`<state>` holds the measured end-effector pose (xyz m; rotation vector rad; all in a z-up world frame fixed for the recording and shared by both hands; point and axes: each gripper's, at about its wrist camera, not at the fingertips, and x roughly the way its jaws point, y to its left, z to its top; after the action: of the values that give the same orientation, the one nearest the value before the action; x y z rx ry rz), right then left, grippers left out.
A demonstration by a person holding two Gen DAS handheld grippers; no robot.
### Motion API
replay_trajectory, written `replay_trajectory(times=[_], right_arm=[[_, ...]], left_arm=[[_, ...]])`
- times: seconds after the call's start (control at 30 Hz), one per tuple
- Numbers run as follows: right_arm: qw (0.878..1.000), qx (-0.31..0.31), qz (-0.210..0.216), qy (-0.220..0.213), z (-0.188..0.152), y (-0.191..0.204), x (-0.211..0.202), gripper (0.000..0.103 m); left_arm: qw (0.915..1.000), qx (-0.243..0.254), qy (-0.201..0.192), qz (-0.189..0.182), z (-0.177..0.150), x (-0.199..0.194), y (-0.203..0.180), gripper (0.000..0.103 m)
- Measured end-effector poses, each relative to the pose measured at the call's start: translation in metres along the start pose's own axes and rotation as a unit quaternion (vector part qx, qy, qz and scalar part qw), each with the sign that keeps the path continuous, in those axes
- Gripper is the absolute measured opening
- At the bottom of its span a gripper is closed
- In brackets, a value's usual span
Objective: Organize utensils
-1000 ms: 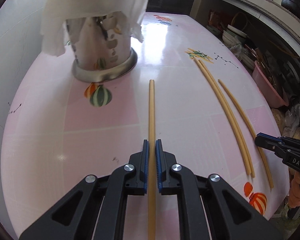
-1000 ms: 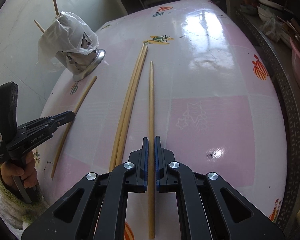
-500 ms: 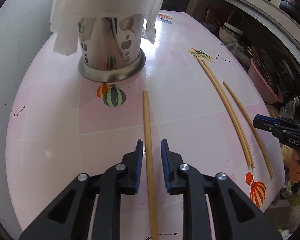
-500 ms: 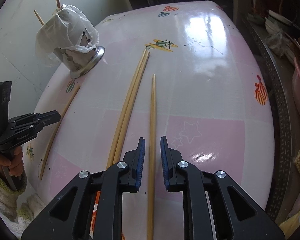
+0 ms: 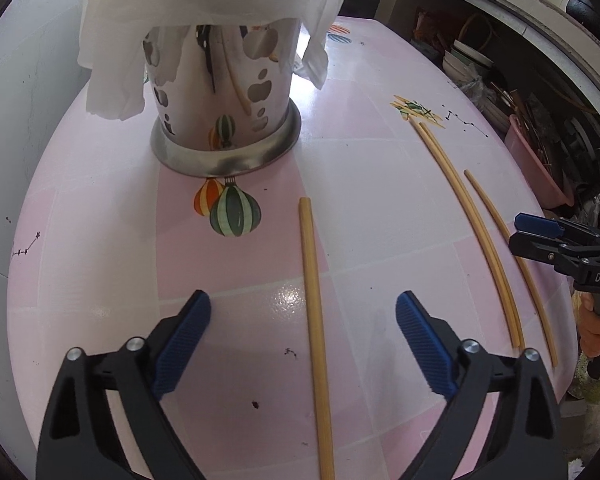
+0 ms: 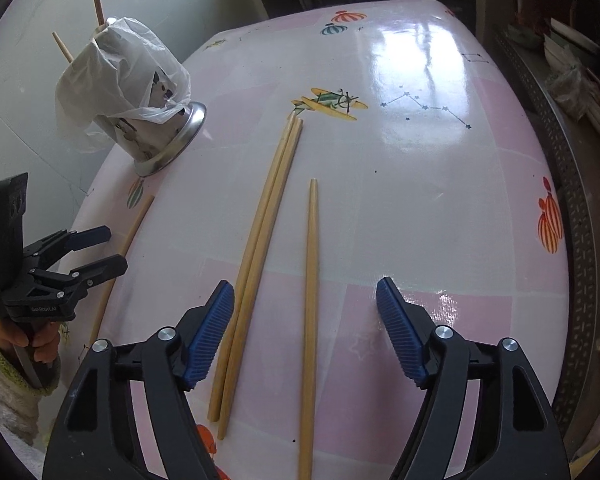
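Lying loose on the table (image 6: 440, 200), four chopsticks (image 6: 311, 280) await the holder (image 5: 224, 120); both grippers (image 5: 302, 344) (image 6: 305, 328) gape, holding nothing.

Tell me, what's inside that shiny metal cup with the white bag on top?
Two wooden chopsticks poke out the top of the metal cup. The white plastic bag covers its mouth, so anything else inside is hidden.

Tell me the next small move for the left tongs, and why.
Probably close the left tongs on the single chopstick lying between their open blue pads. It rests flat on the pink table, loose, and the steel utensil holder stands upright just ahead, so a grip here likely sets up the lift.
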<state>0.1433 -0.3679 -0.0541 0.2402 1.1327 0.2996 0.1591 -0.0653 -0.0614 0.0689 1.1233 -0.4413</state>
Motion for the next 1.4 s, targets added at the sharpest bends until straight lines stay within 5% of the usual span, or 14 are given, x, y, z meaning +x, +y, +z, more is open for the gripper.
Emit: replay_trajectory(times=[0.2,0.47,0.73,1.07,1.4], right_arm=[[1.0,0.004,0.008,0.009,0.001,0.006,0.002,0.095],[0.999,-0.029,-0.033,0.01,-0.002,0.017,0.008,0.095],[1.0,-0.025,-0.011,-0.009,-0.006,0.008,0.004,0.095],[0.999,0.014,0.022,-0.035,-0.007,-0.004,-0.003,0.095],[0.998,0.009,0.032,-0.045,-0.01,-0.006,-0.006,0.095]], left_arm=[[0.9996,0.013,-0.008,-0.022,-0.004,-0.003,0.003,0.097],[0.9993,0.013,-0.008,-0.035,-0.007,-0.006,0.006,0.097],[0.9989,0.009,-0.007,-0.045,-0.007,-0.007,0.008,0.097],[0.9941,-0.027,-0.004,-0.105,-0.005,-0.013,0.028,0.097],[0.9942,-0.017,-0.007,-0.106,-0.007,-0.014,0.027,0.097]])
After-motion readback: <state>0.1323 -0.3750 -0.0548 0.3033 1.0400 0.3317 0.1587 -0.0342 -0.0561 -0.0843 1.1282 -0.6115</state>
